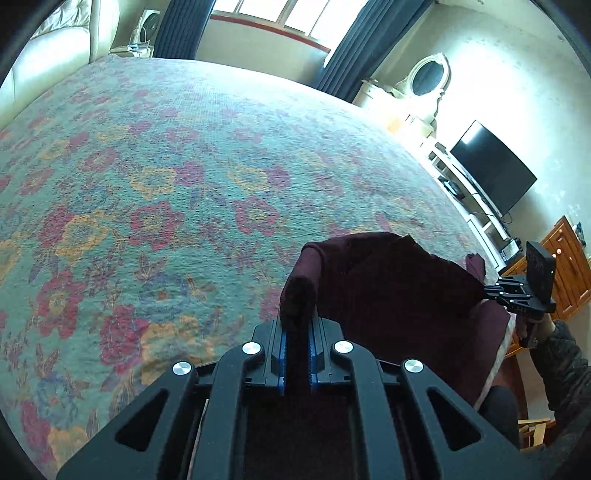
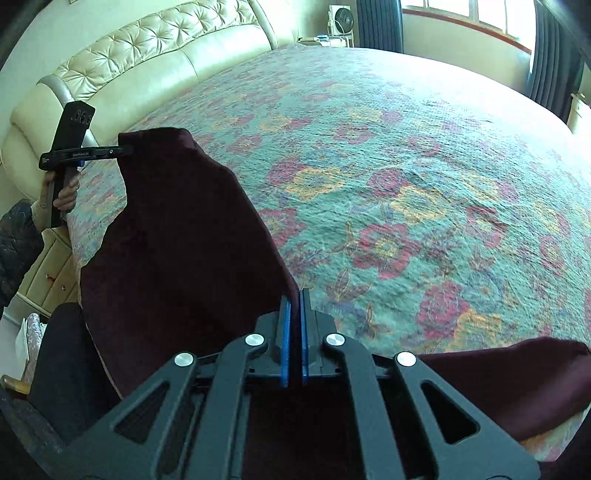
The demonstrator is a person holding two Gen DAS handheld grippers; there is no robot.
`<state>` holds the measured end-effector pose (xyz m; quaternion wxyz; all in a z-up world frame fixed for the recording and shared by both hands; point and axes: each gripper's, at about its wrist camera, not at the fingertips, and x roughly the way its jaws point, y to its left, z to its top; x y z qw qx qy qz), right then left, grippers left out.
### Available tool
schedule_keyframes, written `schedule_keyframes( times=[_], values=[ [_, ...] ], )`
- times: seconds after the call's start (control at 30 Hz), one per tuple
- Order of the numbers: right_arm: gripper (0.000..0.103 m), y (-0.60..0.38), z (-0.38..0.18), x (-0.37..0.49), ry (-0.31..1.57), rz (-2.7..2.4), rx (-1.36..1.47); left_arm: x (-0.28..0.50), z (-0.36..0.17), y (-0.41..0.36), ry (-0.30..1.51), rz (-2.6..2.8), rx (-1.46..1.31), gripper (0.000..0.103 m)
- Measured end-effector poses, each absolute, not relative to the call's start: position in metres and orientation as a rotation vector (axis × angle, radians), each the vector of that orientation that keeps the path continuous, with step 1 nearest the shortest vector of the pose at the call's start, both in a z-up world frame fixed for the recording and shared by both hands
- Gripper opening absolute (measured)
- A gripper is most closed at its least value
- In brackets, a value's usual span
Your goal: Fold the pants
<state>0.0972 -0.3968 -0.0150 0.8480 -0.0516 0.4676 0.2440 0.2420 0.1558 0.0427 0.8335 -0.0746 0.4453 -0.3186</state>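
Dark maroon pants [image 1: 388, 291] hang stretched between my two grippers above the near side of the bed. My left gripper [image 1: 297, 325] is shut on a bunched corner of the fabric. In the right wrist view that same left gripper [image 2: 128, 149] pinches the cloth's upper left corner, with a hand on its handle. My right gripper [image 2: 295, 295] is shut on the other edge of the pants [image 2: 177, 240], and it shows in the left wrist view as the right gripper [image 1: 487, 290] at the far end of the cloth. More of the fabric trails onto the cover at lower right.
The bed wears a floral teal cover [image 1: 166, 177]. A cream tufted headboard [image 2: 147, 55] lines one side. A television [image 1: 491, 170], a wooden cabinet [image 1: 569, 266] and a mirrored dresser [image 1: 424, 81] stand past the bed. A curtained window [image 1: 280, 18] fills the far wall.
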Motion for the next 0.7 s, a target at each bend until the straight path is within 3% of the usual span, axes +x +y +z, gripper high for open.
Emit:
schedule_keyframes(
  times=[0.17, 0.5, 0.63, 0.7],
  values=[
    [0.004, -0.381, -0.030, 0.035, 0.946, 0.477, -0.177, 0.176, 0.046, 0.176, 0.929, -0.682, -0.181, 0.008],
    [0.005, -0.354, -0.098, -0.015, 1.022, 0.432, -0.307, 0.107, -0.027, 0.195, 1.043, -0.646, -0.250, 0.015],
    [0.013, -0.352, -0.099, -0.018, 1.026, 0.402, -0.276, 0.095, -0.041, 0.205, 1.067, -0.592, -0.302, 0.028],
    [0.029, -0.353, -0.097, -0.023, 1.037, 0.400, -0.245, 0.087, -0.051, 0.211, 1.115, -0.543, -0.314, 0.045]
  ],
)
